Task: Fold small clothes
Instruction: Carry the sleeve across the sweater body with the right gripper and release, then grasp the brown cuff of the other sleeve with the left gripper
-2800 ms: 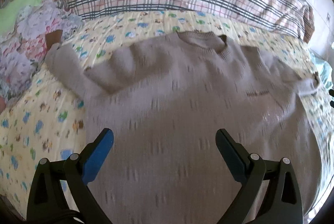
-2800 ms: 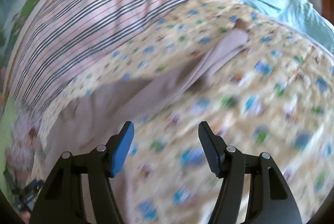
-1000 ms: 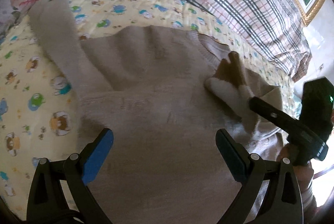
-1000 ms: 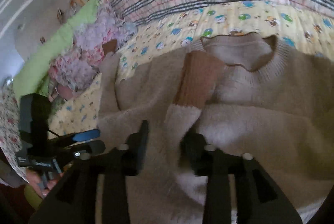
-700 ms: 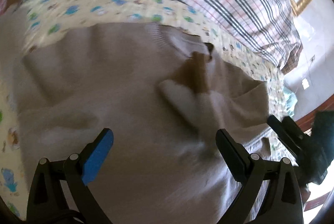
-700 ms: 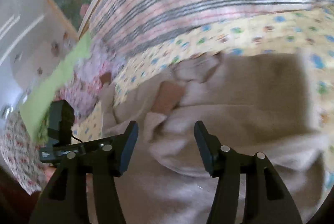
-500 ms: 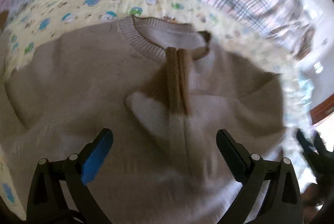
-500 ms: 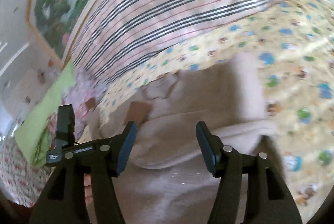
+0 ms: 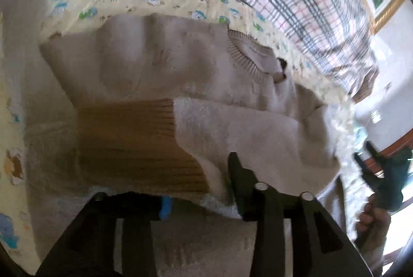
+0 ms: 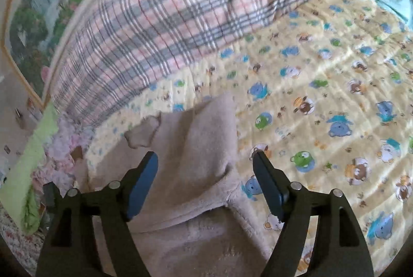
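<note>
A beige knit sweater (image 9: 155, 65) lies face up on the bed, collar toward the plaid blanket. One sleeve (image 9: 245, 129) is folded across its chest, ending in a brown ribbed cuff (image 9: 129, 137). My left gripper (image 9: 198, 189) is closing on this sleeve beside the cuff. Cloth fills the gap and drapes over the left finger. The other sleeve (image 9: 15, 44) stretches out at far left. My right gripper (image 10: 205, 160) hovers over the sweater's (image 10: 196, 148) folded side edge, its jaws opening and holding nothing. A hand (image 9: 371, 220) holds it at the left wrist view's right edge.
A yellow cartoon-print sheet (image 10: 322, 96) covers the bed and spreads out to the right of the sweater. A plaid blanket (image 10: 155, 18) is heaped along the back. Floral clothes (image 10: 64, 148) and a green cloth (image 10: 33, 160) lie to the left, a teal cloth (image 10: 392, 0) at far right.
The right gripper let go of the sleeve after laying it across the chest, then drew back to the sweater's side and opened. The left gripper moved in and narrowed around the sleeve.
</note>
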`<control>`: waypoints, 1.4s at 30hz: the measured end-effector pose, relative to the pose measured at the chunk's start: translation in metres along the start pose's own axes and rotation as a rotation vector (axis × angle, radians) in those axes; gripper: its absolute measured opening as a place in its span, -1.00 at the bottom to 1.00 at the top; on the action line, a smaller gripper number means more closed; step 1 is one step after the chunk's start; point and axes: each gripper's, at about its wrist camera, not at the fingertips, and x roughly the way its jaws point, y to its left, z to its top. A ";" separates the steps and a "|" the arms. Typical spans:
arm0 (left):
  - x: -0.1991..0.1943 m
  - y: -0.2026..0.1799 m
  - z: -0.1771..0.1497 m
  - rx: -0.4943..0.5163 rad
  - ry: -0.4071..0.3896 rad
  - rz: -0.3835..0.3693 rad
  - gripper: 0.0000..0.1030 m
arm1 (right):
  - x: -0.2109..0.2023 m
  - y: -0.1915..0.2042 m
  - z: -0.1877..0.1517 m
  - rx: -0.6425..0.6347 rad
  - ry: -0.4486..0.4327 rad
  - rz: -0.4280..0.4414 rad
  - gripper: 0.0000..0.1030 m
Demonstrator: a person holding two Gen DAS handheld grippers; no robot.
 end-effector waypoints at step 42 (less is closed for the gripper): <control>-0.080 0.028 -0.017 0.129 -0.203 0.196 0.37 | 0.033 0.043 -0.008 -0.124 0.164 0.001 0.29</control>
